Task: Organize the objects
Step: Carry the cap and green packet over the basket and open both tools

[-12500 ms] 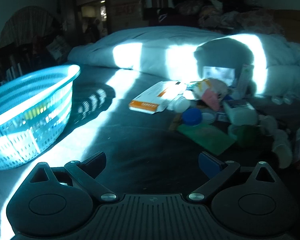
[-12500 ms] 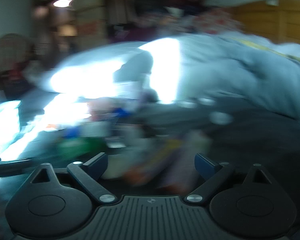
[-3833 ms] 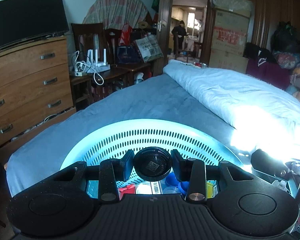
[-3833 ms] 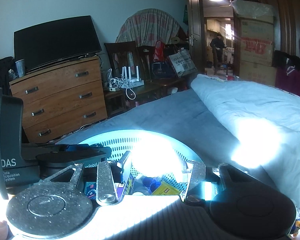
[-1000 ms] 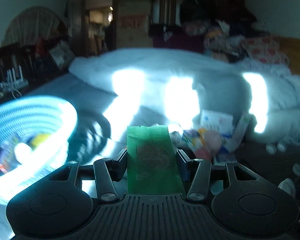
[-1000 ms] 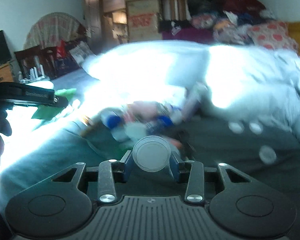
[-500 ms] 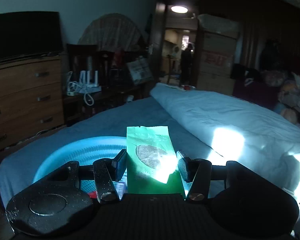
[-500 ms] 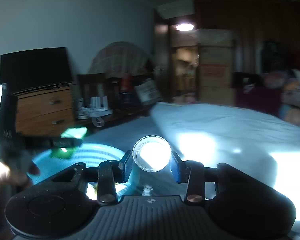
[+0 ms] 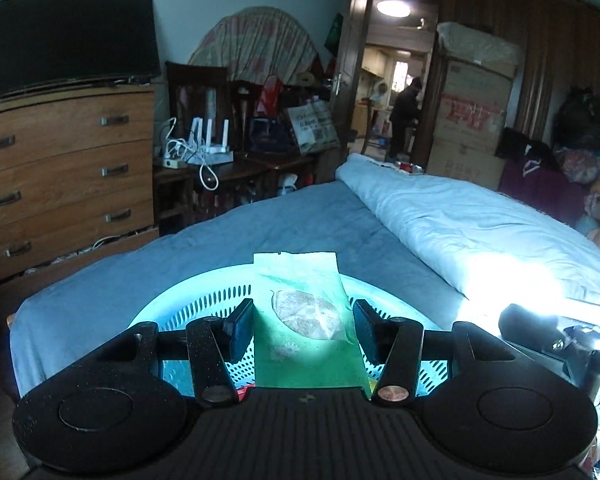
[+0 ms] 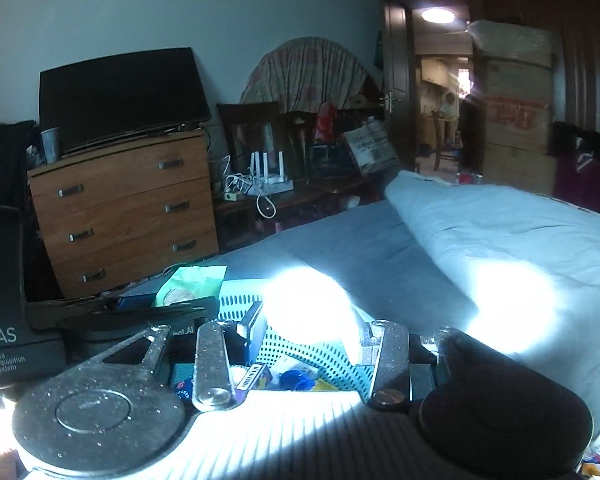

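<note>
My left gripper (image 9: 304, 320) is shut on a flat green packet (image 9: 296, 276) with a pale round patch, held upright above the turquoise perforated basket (image 9: 204, 292) on the bed. In the right wrist view my right gripper (image 10: 310, 328) is shut on a round white lid (image 10: 312, 308), washed out by sun glare, just over the basket's rim (image 10: 320, 356). To its left there, the left gripper's body (image 10: 140, 316) shows with the green packet (image 10: 192, 284). A barcoded box (image 10: 254, 374) and a blue cap (image 10: 296, 380) lie in the basket.
The basket sits near the bed's foot on a blue sheet (image 9: 300, 220). A rolled white quilt (image 9: 460, 220) runs along the right. A wooden dresser (image 9: 60, 168) with a TV (image 9: 68, 44) stands left; a cluttered table (image 9: 204, 160) is behind.
Both grippers have swung left from the pile of small items to above the basket, carrying the green packet and the round lid. Neither grip has changed.
</note>
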Demonstrator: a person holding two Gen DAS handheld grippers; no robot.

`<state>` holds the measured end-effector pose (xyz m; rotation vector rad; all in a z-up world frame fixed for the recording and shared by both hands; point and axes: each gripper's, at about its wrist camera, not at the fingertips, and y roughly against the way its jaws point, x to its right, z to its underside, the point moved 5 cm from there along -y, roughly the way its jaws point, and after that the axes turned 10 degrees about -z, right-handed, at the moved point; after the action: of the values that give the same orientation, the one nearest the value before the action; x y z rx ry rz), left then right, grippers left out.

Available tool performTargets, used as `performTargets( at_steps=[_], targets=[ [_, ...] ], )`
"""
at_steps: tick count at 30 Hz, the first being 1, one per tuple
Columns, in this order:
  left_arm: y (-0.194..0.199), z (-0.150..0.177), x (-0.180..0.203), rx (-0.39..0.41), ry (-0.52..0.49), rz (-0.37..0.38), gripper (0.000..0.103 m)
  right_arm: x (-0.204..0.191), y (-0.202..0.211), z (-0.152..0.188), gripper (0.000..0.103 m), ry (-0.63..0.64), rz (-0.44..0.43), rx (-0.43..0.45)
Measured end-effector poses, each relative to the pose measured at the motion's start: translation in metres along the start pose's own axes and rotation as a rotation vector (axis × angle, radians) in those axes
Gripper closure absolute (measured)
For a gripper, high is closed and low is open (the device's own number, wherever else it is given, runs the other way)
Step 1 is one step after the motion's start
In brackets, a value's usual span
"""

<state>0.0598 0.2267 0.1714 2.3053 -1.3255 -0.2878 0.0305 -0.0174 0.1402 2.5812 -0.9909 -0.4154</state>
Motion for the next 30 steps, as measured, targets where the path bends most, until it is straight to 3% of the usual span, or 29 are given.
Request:
performTargets(
  at_steps=[23,30],
  targets=[
    [-0.016,0.008,-0.011,-0.02,-0.01,-0.015,0.05,0.007,-0.032,0.011,0.061,0.007,-0.006,-0.034],
    [-0.023,0.01,-0.013,-0.034,-0.015,-0.032,0.045,0.006,-0.038,0.014,0.06,0.008,-0.003,-0.042]
  ],
)
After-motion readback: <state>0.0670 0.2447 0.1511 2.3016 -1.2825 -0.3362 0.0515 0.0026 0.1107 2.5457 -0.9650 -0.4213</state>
